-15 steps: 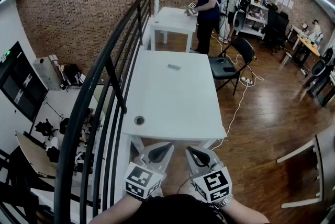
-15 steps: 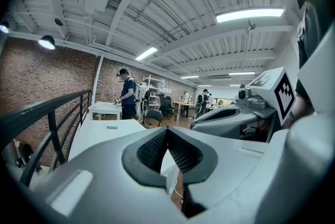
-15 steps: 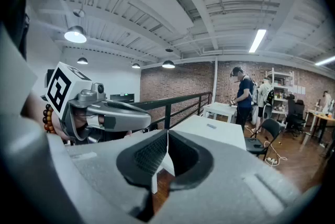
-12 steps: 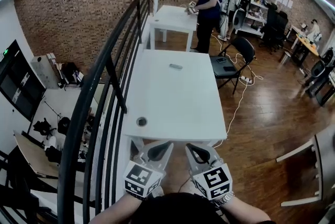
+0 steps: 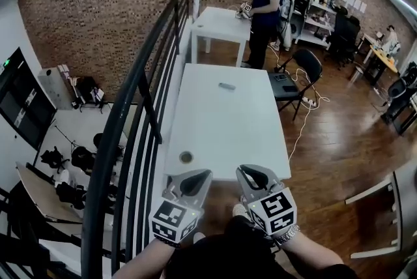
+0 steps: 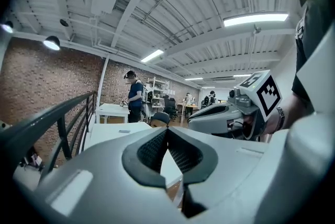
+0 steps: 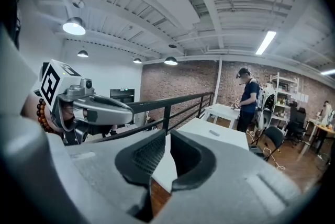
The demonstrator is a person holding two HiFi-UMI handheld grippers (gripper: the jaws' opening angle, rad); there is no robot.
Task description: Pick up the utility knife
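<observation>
White worktop (image 5: 221,134): long, running alongside a black railing (image 5: 140,108).
Utility knife (image 5: 227,86): small, grey, lying flat at the worktop's far end, well apart from both tools.
Left tool (image 5: 206,175): jaws pressed together with nothing between them, at the near edge.
Right tool (image 5: 242,171): jaws together too, empty.
Markers (image 5: 270,209): black-and-white squares on each tool's cube.
</observation>
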